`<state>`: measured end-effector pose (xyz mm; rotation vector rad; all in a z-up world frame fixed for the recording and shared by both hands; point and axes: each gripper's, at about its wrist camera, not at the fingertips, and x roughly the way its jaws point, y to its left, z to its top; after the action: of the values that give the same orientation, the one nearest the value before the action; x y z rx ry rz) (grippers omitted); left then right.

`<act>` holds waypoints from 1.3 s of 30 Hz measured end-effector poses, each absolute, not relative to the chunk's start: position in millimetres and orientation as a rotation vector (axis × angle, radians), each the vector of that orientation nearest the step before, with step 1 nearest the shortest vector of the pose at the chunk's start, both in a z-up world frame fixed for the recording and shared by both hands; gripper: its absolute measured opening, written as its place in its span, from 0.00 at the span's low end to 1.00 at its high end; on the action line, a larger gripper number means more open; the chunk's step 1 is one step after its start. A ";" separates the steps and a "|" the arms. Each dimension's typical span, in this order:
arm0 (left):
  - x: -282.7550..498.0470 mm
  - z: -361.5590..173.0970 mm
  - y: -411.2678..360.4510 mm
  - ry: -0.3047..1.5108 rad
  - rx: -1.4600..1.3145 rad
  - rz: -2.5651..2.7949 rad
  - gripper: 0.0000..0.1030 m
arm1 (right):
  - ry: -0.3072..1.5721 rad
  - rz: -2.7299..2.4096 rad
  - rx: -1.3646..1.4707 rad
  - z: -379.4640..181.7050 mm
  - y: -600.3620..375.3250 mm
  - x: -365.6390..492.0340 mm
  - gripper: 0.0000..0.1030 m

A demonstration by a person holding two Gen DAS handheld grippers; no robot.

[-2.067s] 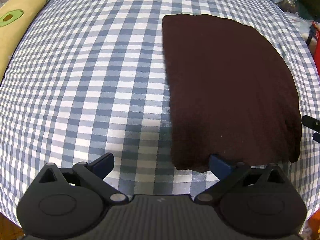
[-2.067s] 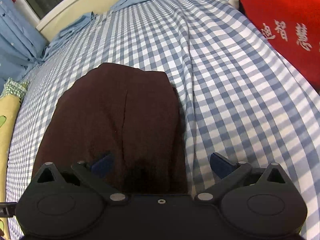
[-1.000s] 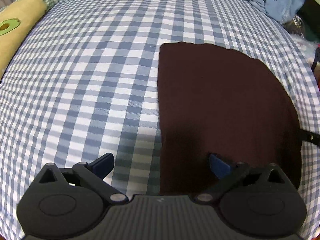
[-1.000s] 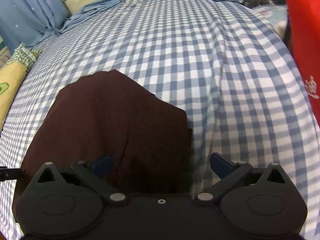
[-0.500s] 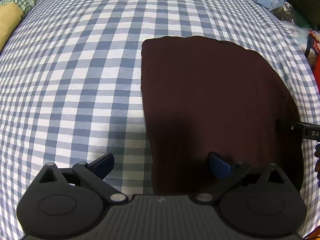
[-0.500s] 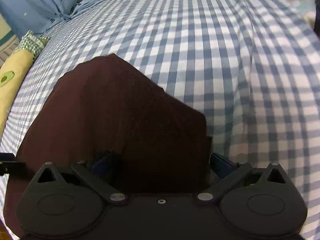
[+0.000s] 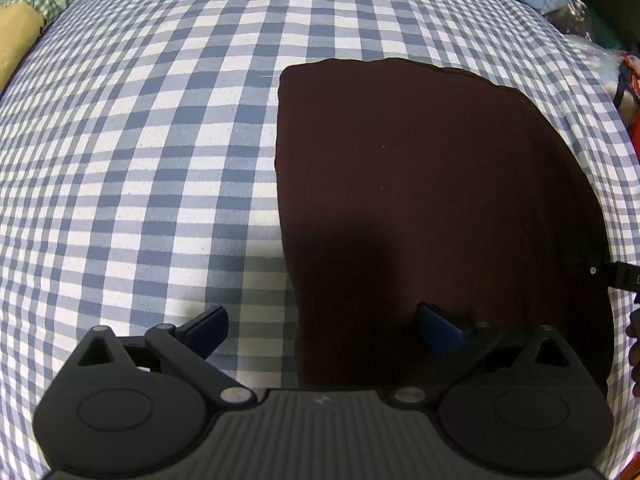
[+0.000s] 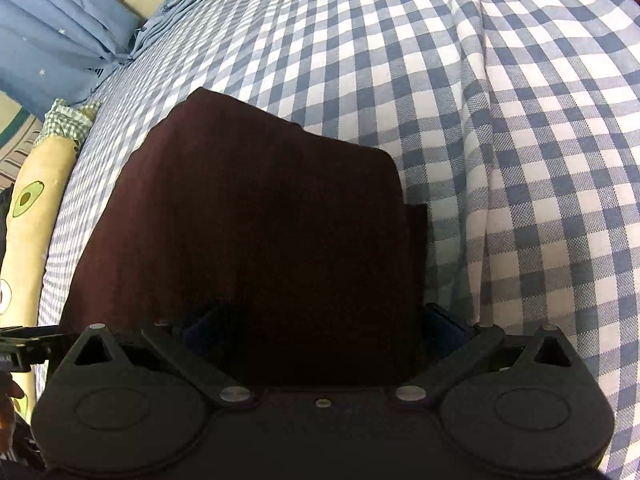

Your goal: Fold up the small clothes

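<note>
A dark maroon cloth lies folded flat on the blue-and-white checked bed sheet. My left gripper is open at the cloth's near left corner: its right finger is over the cloth, its left finger over bare sheet. In the right wrist view the same cloth fills the middle, with a lower layer sticking out at its right edge. My right gripper is open and straddles the cloth's near right part. Nothing is held by either gripper.
A yellow avocado-print bolster with a green checked end lies along the bed's left side. Blue star-print fabric is bunched at the head of the bed. The other gripper's black tip shows at the right edge. A sheet ridge runs right of the cloth.
Both grippers have moved in over the cloth's near edge, staying open. The right one has swung left so the cloth now lies between its fingers. The cloth has not moved.
</note>
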<state>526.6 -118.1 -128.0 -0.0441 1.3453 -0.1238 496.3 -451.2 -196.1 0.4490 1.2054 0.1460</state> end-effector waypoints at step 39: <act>533.0 -155.9 -116.8 1.407 -0.079 -0.172 1.00 | 1.165 0.083 0.410 -200.3 -431.2 488.6 0.89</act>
<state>533.0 -116.8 -155.9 -0.0793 1.4069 -0.1724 488.6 -431.2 -200.3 0.4099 1.1654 0.0834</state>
